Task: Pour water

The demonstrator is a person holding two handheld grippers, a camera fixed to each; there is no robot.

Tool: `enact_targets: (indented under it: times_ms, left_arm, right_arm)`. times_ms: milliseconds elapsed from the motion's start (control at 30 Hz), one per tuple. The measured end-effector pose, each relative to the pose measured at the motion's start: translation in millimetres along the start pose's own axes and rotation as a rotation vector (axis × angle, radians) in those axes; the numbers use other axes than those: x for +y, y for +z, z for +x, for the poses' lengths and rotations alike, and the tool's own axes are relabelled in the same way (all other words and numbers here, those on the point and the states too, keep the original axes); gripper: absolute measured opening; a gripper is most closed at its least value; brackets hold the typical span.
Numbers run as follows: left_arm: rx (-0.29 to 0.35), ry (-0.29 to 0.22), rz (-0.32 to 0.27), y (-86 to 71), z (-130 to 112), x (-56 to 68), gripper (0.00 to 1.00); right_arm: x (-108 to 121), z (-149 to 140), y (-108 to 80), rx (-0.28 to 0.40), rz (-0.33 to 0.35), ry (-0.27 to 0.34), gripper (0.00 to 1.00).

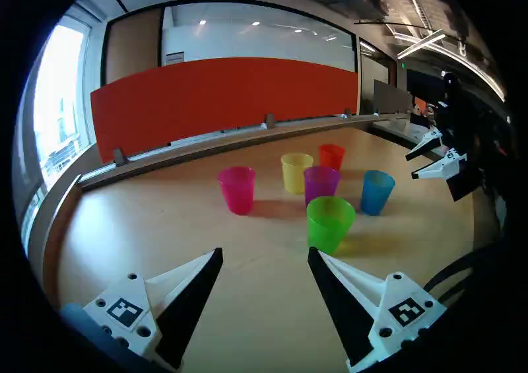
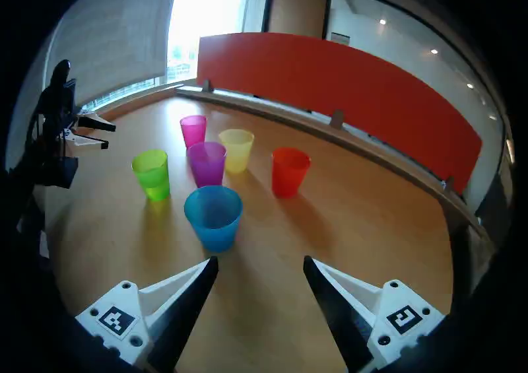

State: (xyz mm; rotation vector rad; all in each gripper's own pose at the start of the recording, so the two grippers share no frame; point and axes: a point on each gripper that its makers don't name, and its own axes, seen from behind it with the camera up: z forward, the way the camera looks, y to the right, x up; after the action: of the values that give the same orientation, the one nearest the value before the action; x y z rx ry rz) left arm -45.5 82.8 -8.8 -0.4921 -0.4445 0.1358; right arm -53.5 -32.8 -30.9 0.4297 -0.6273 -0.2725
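The pink cup (image 1: 237, 189), yellow cup (image 1: 296, 171), purple cup (image 1: 321, 183), green cup (image 1: 329, 222), red cup (image 1: 331, 155) and blue cup (image 1: 377, 191) are bunched in the middle of the table (image 1: 132, 241), with bare wood left all round and an orange wall (image 1: 218, 99) along the far edge. The left gripper (image 1: 264, 251) is held low, jaws wide apart, the green cup just ahead. The right gripper (image 2: 259, 259) is held likewise, jaws apart, the blue cup just ahead.
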Motion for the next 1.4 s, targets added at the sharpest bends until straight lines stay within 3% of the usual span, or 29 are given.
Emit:
enact_targets:
  times_ms: [500, 700, 1133, 1400]
  left_arm:
    - [0.162, -0.120, 0.126, -20.1, 26.2, -25.0, 0.96]
    - [0.239, -0.158, 0.166, -28.3, 40.2, -25.4, 0.96]
    - [0.367, -0.173, 0.228, -42.3, 63.2, -26.4, 0.96]
    - [0.430, -0.164, 0.248, -48.2, 71.1, -25.0, 0.96]
  right_arm:
    - [27.9, 38.9, -22.8, 0.212, -0.222, 0.098, 1.00]
    - [32.7, 52.9, -31.3, 0.304, -0.301, 0.153, 1.00]
    - [47.0, 73.0, -48.4, 0.481, -0.457, 0.221, 1.00]
    - [46.9, 70.8, -46.9, 0.502, -0.500, 0.200, 1.00]
